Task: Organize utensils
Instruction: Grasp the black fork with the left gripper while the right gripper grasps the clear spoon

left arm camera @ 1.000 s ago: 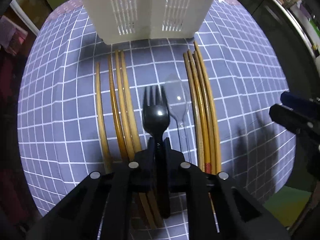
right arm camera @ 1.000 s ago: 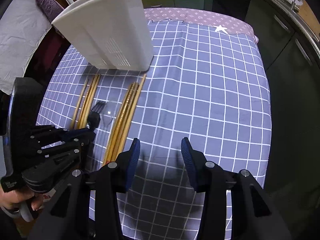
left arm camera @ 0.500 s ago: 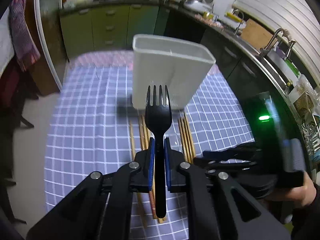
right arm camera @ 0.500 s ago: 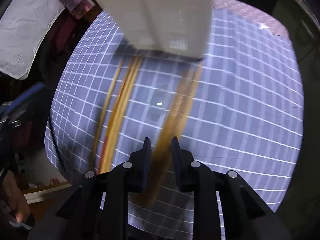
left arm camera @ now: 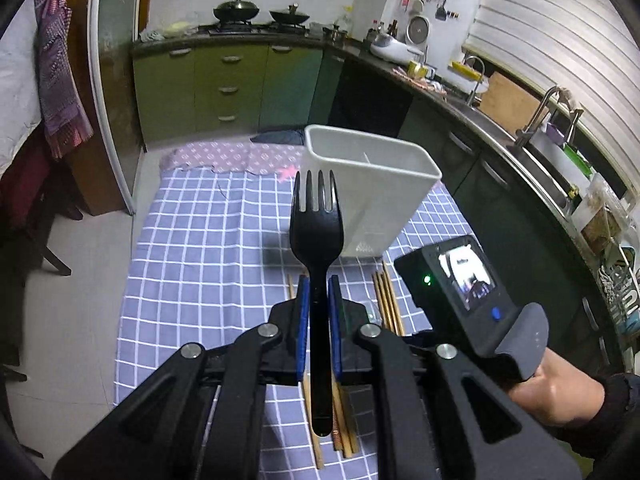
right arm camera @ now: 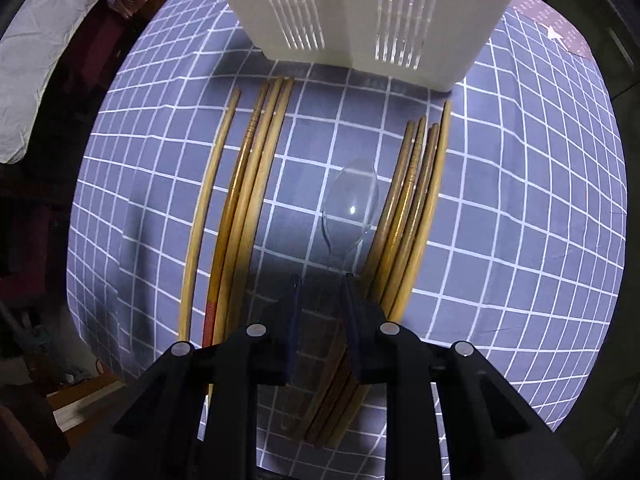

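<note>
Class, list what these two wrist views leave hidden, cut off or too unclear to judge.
1. Right wrist view: the clear plastic spoon handle is lost in shadow between the right gripper jaws; grip unclear.
2. Right wrist view: the white slotted plastic caddy top is cut off by the frame.
3. Left wrist view: the left gripper, holding the black plastic fork, covers most wooden chopsticks.

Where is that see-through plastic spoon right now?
In the right wrist view, the clear spoon lies on the checked tablecloth between the two bundles of wooden chopsticks, hard against the right bundle, just below the white utensil holder.
</note>
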